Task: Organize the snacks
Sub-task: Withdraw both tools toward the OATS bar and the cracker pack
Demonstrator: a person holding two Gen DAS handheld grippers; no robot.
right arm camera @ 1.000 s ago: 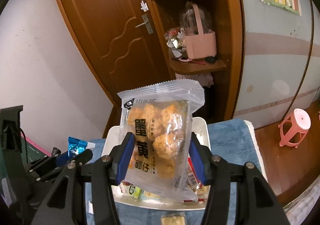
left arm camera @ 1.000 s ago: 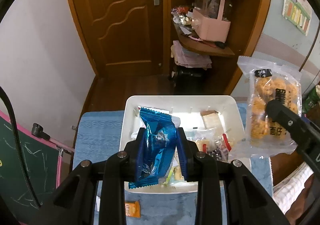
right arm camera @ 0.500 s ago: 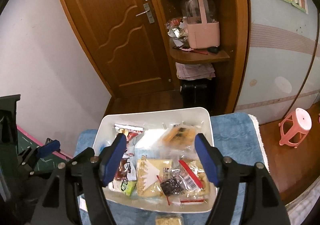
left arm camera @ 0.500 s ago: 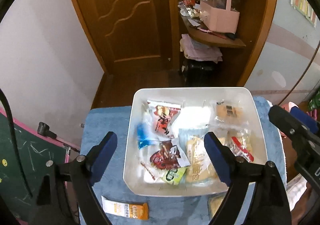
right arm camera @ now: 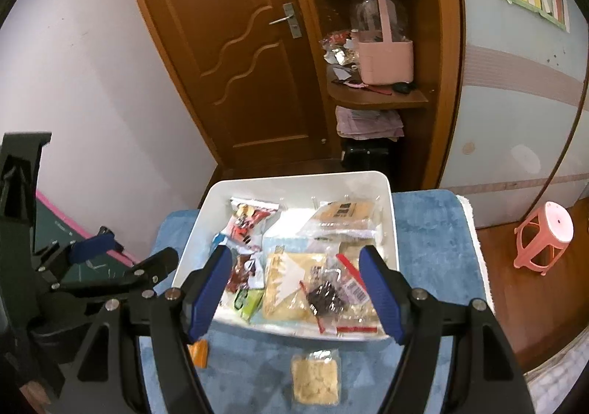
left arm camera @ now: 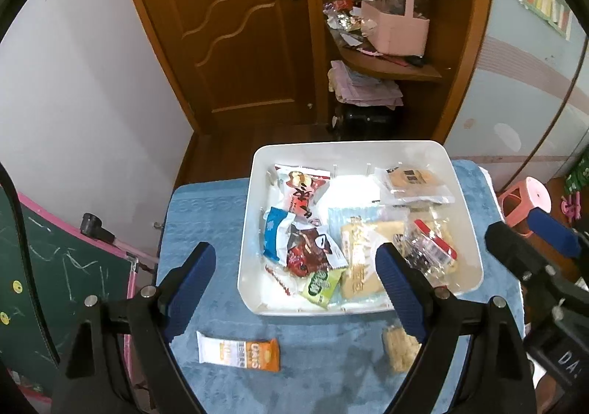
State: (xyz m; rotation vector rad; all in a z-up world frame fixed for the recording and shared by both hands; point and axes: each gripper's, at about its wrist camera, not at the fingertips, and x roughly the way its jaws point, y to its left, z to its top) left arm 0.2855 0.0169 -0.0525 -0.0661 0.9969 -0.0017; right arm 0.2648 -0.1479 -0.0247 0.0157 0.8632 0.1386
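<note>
The white bin (left arm camera: pixel 467 200) sits at the far side of the table (left arm camera: pixel 206 215), which wears a blue towel; the bin's far rim lies near the table's far edge, with floor and a wooden door (left arm camera: pixel 228 27) beyond. On the near side of the bin a strip of towel is open, holding only an orange-and-white oat bar (left arm camera: pixel 238 350) to the left and a clear pack of pale puffed squares (right arm camera: pixel 315 381) to the right. Inside the bin is a loose heap of snack packets (red, blue-and-white, green, clear ones with biscuits) covering most of its floor. The left hand-held gripper (left arm camera: pixel 294 288) hangs over the bin's near left corner, jaws spread wide, holding nothing. The right hand-held gripper (right arm camera: pixel 300 290) hovers over the bin's near rim, jaws also apart and empty.
</note>
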